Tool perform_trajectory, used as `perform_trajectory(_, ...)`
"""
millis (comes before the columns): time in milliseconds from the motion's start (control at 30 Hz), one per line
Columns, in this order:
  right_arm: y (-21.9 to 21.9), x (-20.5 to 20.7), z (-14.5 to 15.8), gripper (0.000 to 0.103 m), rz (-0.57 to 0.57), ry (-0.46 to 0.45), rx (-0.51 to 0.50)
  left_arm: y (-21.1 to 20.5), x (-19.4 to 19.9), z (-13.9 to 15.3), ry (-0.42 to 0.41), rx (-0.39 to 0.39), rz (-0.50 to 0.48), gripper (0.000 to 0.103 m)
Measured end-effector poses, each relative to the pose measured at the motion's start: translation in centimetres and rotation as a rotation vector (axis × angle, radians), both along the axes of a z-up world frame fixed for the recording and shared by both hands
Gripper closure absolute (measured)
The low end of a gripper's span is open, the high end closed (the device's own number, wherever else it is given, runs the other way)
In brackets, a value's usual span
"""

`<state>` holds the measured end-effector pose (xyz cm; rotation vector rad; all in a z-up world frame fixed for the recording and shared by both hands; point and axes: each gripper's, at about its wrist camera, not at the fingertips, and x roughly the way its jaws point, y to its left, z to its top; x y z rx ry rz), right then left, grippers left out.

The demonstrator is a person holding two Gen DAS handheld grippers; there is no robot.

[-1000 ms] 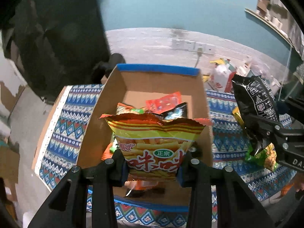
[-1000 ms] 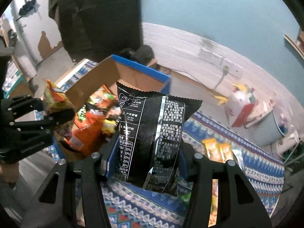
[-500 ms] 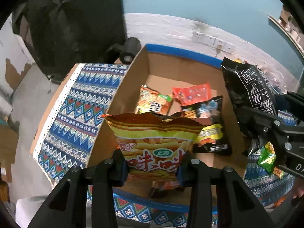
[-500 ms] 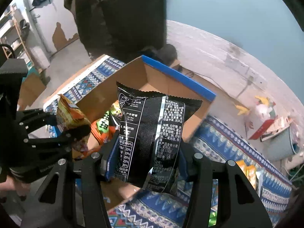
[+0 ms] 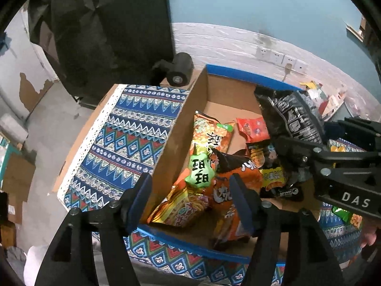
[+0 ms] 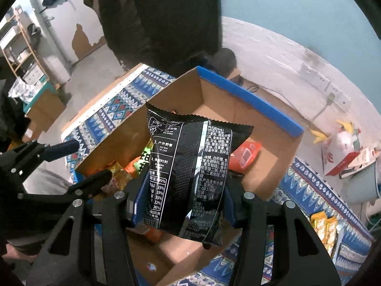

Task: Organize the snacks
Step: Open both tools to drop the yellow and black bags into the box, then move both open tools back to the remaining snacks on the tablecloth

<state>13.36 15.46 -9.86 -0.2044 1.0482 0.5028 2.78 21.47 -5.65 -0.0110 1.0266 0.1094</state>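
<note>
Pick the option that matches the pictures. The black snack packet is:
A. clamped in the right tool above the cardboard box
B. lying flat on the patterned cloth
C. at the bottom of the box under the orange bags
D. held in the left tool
A: the right tool pinches the black snack packet upright over the open cardboard box.

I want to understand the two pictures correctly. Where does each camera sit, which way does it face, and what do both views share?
Left wrist: sits on the left claw, looking steeply down into the cardboard box; its empty fingers have just been opening.
Right wrist: sits on the right claw, facing down over the same box, gripping the black packet.
Shared: the box, the patterned cloth, the packet, and each view shows the other claw.
</note>
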Motion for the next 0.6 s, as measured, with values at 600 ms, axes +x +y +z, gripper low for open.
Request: perform_trajectory(600, -5.4, -1.9, 2.6, 0.028, -0.063, -0.069, -0.03, -4.0, -0.1, 0.9, 0.004, -0.08, -0.065, 0.028)
